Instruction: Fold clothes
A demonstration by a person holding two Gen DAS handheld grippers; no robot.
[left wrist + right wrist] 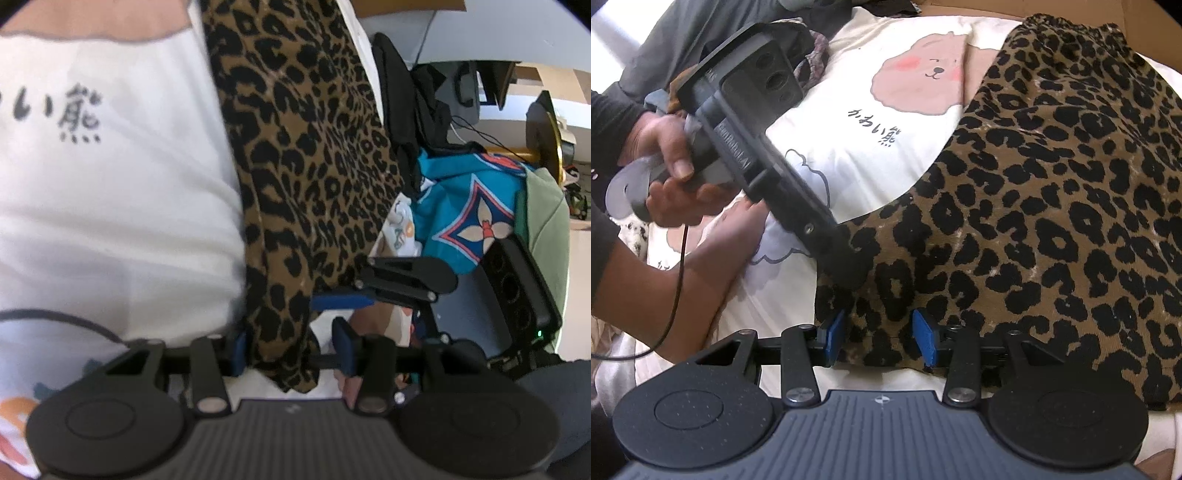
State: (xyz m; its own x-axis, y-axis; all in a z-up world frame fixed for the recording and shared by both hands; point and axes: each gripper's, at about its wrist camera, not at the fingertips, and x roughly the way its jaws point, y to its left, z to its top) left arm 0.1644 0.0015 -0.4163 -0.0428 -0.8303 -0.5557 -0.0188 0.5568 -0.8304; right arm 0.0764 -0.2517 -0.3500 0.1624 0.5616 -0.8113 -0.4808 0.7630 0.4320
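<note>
A leopard-print garment (1034,206) lies on a white sheet printed with a pink bear (916,77). In the left wrist view the leopard-print garment (306,177) hangs in a fold between the blue pads of my left gripper (291,350), whose jaws stand open around its lower edge. My right gripper (882,339) is open, its blue pads straddling the near hem of the garment. The left gripper's body (768,147), held by a hand, reaches onto the garment's left corner in the right wrist view. The right gripper's fingers (402,277) show in the left wrist view.
A pile of other clothes lies beside the garment: a teal patterned piece (472,214), a black one (410,110) and a green one (546,221). A black cable (676,280) hangs from the left hand. A cardboard edge (997,7) runs behind the sheet.
</note>
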